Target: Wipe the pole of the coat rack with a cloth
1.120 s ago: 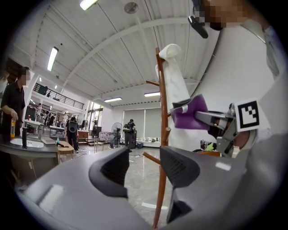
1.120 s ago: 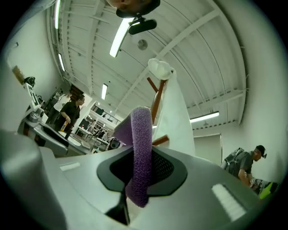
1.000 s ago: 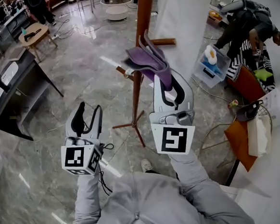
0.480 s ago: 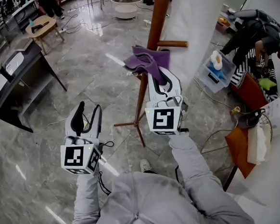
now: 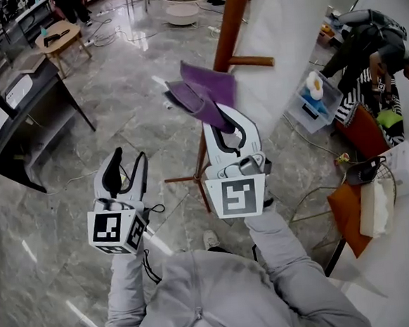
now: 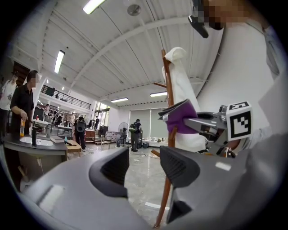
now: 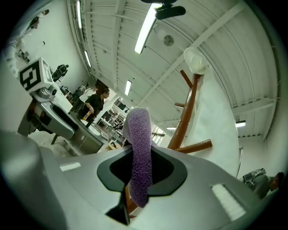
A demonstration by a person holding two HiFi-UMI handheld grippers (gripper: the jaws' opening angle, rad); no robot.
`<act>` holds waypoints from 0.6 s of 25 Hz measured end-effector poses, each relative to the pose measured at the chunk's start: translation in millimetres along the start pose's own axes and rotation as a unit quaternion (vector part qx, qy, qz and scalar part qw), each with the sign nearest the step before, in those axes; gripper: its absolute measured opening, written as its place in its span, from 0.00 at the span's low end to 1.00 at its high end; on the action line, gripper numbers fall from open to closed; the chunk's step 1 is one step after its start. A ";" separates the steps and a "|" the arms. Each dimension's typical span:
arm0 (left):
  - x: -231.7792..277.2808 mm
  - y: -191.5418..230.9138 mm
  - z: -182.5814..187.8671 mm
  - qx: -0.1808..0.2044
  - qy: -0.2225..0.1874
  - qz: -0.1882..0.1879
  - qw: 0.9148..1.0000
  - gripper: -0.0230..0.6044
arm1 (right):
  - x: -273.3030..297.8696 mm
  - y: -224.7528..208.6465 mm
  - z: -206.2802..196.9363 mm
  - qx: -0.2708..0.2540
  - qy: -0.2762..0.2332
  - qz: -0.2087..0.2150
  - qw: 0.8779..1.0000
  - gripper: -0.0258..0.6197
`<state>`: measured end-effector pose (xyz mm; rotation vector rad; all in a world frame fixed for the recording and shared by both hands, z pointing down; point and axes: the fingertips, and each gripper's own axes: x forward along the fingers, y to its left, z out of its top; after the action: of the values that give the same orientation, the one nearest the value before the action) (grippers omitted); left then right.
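The brown wooden pole (image 5: pixel 228 22) of the coat rack rises from its tripod foot (image 5: pixel 192 183) on the marble floor, with a peg (image 5: pixel 251 62) pointing right. My right gripper (image 5: pixel 224 122) is shut on a purple cloth (image 5: pixel 202 91), which it holds just left of the pole. In the right gripper view the cloth (image 7: pixel 140 152) hangs pinched between the jaws, and the pole (image 7: pixel 187 112) stands close behind. My left gripper (image 5: pixel 130 161) hovers lower left, open and empty. Its own view shows the pole (image 6: pixel 169 134) and the cloth (image 6: pixel 182 115) ahead to the right.
A white column (image 5: pixel 282 26) stands right behind the rack. A dark desk (image 5: pixel 17 117) and a small round table (image 5: pixel 57 38) are at the far left. A crouching person (image 5: pixel 372 34), a blue bin (image 5: pixel 312 98) and an orange chair (image 5: pixel 347 204) fill the right side.
My right gripper has drawn the cloth up and slightly left, off the pole, and the cloth now spreads flatter. The left gripper has stayed in place.
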<state>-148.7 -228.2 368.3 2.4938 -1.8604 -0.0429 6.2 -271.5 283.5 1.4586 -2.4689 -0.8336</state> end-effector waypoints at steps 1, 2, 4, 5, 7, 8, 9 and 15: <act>0.0 0.0 0.2 0.000 -0.001 -0.001 1.000 0.40 | -2.0 2.3 5.2 -0.001 -0.006 0.000 1.000 0.12; 0.3 -0.6 0.2 -0.001 -0.001 -0.002 1.000 0.40 | -3.9 4.1 10.4 -0.003 -0.013 0.001 1.000 0.12; 1.4 -2.6 0.4 -0.002 -0.002 -0.006 1.000 0.40 | -7.3 6.9 20.3 -0.005 -0.027 0.000 1.000 0.12; 1.9 -3.3 0.8 -0.002 -0.003 -0.008 1.000 0.40 | -8.8 8.2 25.2 -0.006 -0.033 0.000 0.999 0.12; 1.5 -3.4 1.8 -0.003 -0.003 -0.010 1.000 0.40 | -12.1 11.9 34.5 0.001 -0.043 0.002 0.999 0.12; 0.9 -3.3 2.5 -0.004 -0.003 -0.010 1.000 0.40 | -14.4 14.3 39.0 0.007 -0.047 0.005 0.999 0.12; 0.3 -3.2 3.4 -0.004 -0.002 -0.009 1.000 0.40 | -17.1 17.0 43.5 0.015 -0.053 0.008 0.998 0.12; -3.2 -0.3 1.9 -0.006 0.001 -0.006 1.000 0.40 | -34.9 38.2 61.2 0.051 -0.079 0.033 0.995 0.12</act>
<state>-149.4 -225.0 366.4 2.4963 -1.8389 -0.0512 -29.3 -204.4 257.9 1.3832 -2.6971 -0.8524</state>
